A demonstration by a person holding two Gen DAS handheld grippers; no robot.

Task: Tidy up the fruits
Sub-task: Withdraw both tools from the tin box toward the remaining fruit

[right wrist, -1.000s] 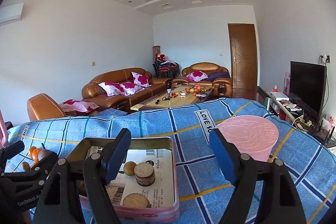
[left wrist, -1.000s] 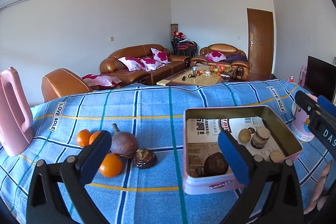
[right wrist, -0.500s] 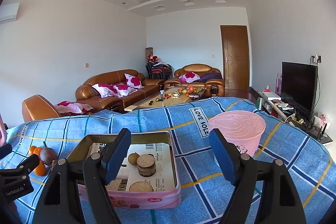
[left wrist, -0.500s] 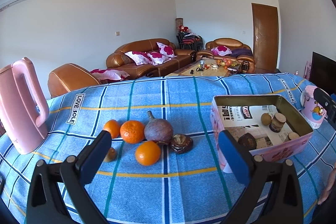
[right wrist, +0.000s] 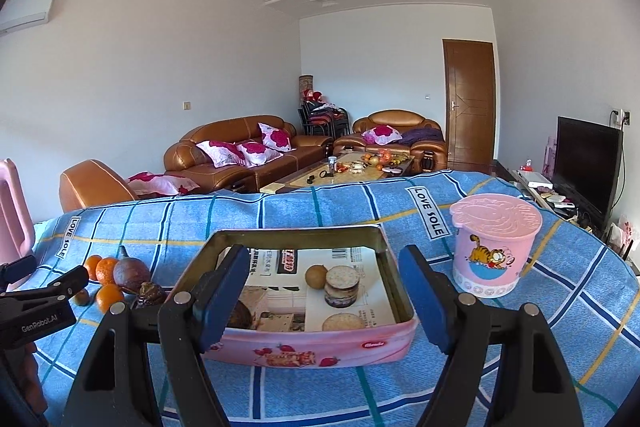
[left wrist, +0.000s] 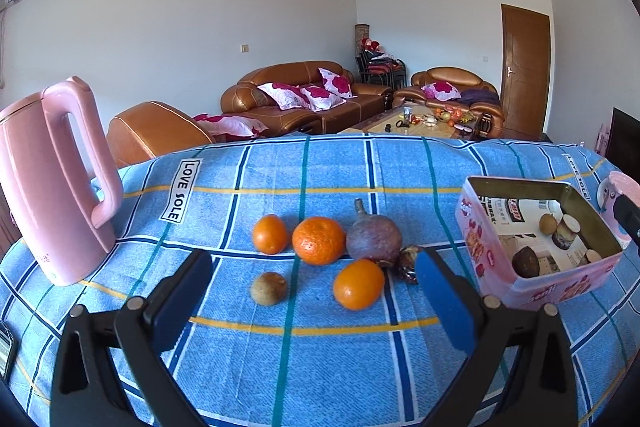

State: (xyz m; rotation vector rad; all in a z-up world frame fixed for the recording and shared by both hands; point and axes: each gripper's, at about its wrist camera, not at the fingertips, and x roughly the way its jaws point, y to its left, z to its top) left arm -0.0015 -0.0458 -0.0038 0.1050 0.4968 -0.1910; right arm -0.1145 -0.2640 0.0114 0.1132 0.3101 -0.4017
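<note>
2 grippers hover over our blue plaid tablecloth (left wrist: 320,367). On it, from largest: a pink kettle (left wrist: 52,187) at far left, then a pink tin (right wrist: 304,343) holding biscuits. Our right gripper (right wrist: 320,291) hangs spread wide above the tin, gripping nothing. Our left gripper (left wrist: 314,303) is equally wide and empty, framing the fruits: 1 purple fruit (left wrist: 374,239), 3 oranges (left wrist: 319,239), 1 small brown fruit (left wrist: 269,289), all beside the tin.
</note>
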